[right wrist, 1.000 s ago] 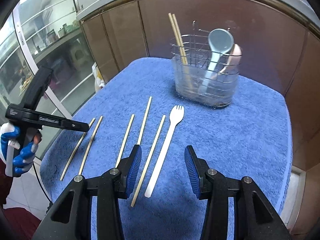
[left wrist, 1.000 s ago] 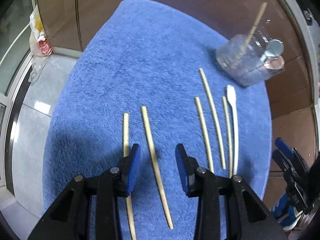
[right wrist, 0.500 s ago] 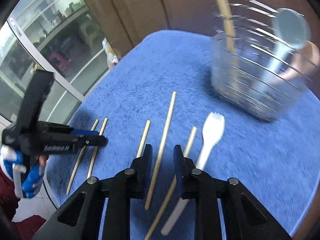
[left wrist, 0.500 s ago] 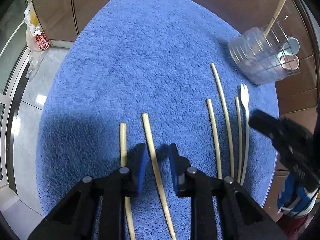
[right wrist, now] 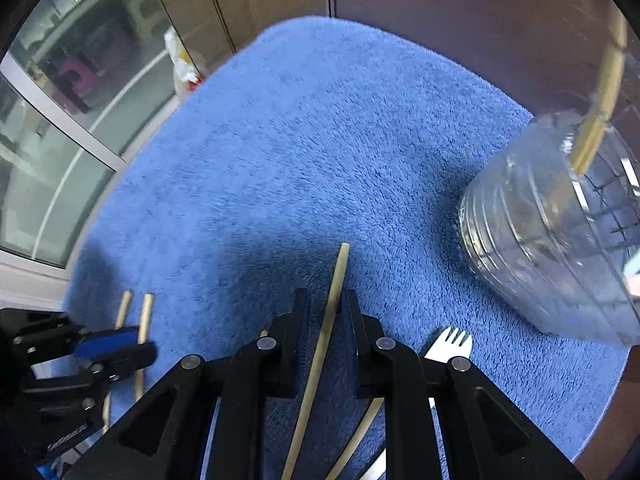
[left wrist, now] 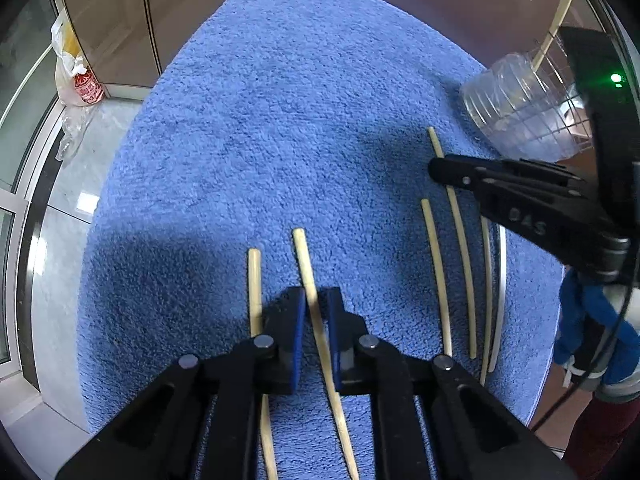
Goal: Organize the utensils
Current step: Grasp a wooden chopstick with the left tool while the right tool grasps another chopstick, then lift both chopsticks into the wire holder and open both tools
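Note:
Several bamboo chopsticks and a white fork (right wrist: 450,344) lie on a blue towel (left wrist: 280,120). My left gripper (left wrist: 316,292) points down at the towel's near left and is shut on a chopstick (left wrist: 302,248); a second chopstick (left wrist: 254,280) lies just outside its left finger. My right gripper (right wrist: 324,294) straddles a longer chopstick (right wrist: 340,264) further right. Its jaws are closing, and a thin gap still shows on each side of the stick. In the left wrist view the right gripper (left wrist: 436,168) reaches in over the chopsticks on the right.
A clear utensil holder with a wire basket (right wrist: 540,248) stands at the towel's far right with a chopstick (left wrist: 554,32) upright in it. The left gripper (right wrist: 136,344) shows low left in the right wrist view. A plastic bag (left wrist: 76,76) lies on the floor beyond the towel's left edge.
Both grippers have narrowed from wide open. The left one came down around its chopstick, and the right one swept forward and down from the fork side onto the long chopstick.

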Demonstrator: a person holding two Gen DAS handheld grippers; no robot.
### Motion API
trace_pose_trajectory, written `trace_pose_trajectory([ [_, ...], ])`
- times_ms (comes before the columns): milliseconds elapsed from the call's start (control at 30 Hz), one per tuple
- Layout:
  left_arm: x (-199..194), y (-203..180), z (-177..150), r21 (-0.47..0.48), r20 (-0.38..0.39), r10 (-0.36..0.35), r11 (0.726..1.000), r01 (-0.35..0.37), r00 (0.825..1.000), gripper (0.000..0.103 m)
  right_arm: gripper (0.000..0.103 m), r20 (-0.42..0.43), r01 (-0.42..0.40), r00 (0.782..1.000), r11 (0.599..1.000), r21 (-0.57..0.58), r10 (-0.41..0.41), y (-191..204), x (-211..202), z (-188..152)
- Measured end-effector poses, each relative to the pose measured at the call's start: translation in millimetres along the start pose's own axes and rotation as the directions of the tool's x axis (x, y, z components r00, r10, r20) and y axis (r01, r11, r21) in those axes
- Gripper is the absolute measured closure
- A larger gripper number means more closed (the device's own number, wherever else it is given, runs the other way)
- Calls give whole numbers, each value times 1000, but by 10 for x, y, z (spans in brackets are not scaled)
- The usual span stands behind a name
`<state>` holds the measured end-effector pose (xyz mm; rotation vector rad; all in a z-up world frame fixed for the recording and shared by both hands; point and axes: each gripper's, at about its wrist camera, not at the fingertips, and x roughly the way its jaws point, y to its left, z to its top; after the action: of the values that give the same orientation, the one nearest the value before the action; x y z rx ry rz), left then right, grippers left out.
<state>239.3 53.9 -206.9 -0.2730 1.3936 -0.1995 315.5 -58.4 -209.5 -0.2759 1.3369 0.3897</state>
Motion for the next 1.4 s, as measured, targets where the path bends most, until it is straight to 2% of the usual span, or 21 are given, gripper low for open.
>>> trace_pose_trajectory([
  [133, -7, -17, -10, 2, 8, 21, 1000, -21, 1000, 97, 96, 18, 12, 1000, 1000, 5, -12, 26, -17, 2],
  [233, -20, -65, -50, 13, 24, 19, 1000, -19, 1000, 97, 97, 41, -10, 999, 1000, 22, 9, 6, -76, -49],
  [333, -58, -105, -121, 26, 39, -4, 1000, 3, 999, 98, 98, 98, -63, 993, 997, 54, 58, -68, -250, -192],
  [433, -174, -154, -189, 41, 85, -8, 999, 4, 996, 98, 98, 186, -122, 976, 991, 56, 110, -102, -542, -409],
  [600, -495, -318, -359, 86, 213, -31, 996, 13, 977, 98, 98, 352, -190, 921, 981, 38, 164, -163, -1058, -852],
  [667, -644, -407, -450, 108, 271, -30, 994, 0, 962, 98, 98, 426, -194, 890, 980, 32, 162, -175, -1249, -1022],
  [700, -737, -457, -492, 122, 309, -35, 993, -3, 950, 98, 98, 452, -187, 878, 982, 29, 154, -147, -1302, -1087],
  [767, -908, -542, -552, 142, 374, -52, 990, -1, 926, 98, 98, 523, -187, 840, 982, 31, 143, -179, -1470, -1249],
  [867, -1240, -700, -528, 167, 483, -104, 986, 25, 870, 98, 98, 613, -163, 783, 985, 47, 101, -270, -1703, -1360],
  [1000, -1736, -999, -334, 214, 636, -192, 974, 68, 747, 98, 98, 757, -133, 653, 987, 87, 21, -505, -2147, -1305],
  [1033, -1849, -1078, -264, 223, 672, -212, 972, 79, 710, 98, 97, 791, -128, 611, 987, 97, 1, -574, -2264, -1265],
  [1067, -1943, -1165, -186, 233, 700, -235, 968, 96, 674, 98, 97, 815, -124, 580, 986, 107, -15, -637, -2341, -1227],
  [1100, -2002, -1251, -82, 238, 718, -253, 965, 113, 648, 98, 97, 842, -115, 538, 986, 122, -42, -708, -2429, -1154],
  [1133, -2060, -1332, 15, 243, 739, -273, 961, 134, 616, 98, 97, 857, -112, 511, 985, 131, -56, -759, -2486, -1128],
  [1167, -2085, -1360, 91, 246, 752, -284, 958, 146, 595, 98, 97, 874, -113, 481, 983, 144, -73, -826, -2533, -1064],
  [1200, -2113, -1435, 199, 250, 770, -294, 956, 157, 566, 98, 97, 887, -117, 453, 981, 158, -89, -900, -2572, -998],
  [1233, -2131, -1507, 291, 250, 788, -298, 955, 161, 539, 98, 97, 895, -120, 434, 978, 170, -102, -966, -2618, -970],
  [1300, -2156, -1612, 439, 253, 812, -302, 953, 164, 500, 98, 97, 906, -118, 398, 972, 205, -143, -1075, -2654, -875],
  [1367, -2117, -1743, 605, 249, 831, -299, 954, 167, 469, 98, 97, 910, -114, 371, 963, 242, -185, -1200, -2634, -780],
  [1400, -2075, -1781, 693, 245, 837, -294, 955, 165, 461, 98, 97, 910, -112, 364, 960, 255, -199, -1250, -2578, -723],
])
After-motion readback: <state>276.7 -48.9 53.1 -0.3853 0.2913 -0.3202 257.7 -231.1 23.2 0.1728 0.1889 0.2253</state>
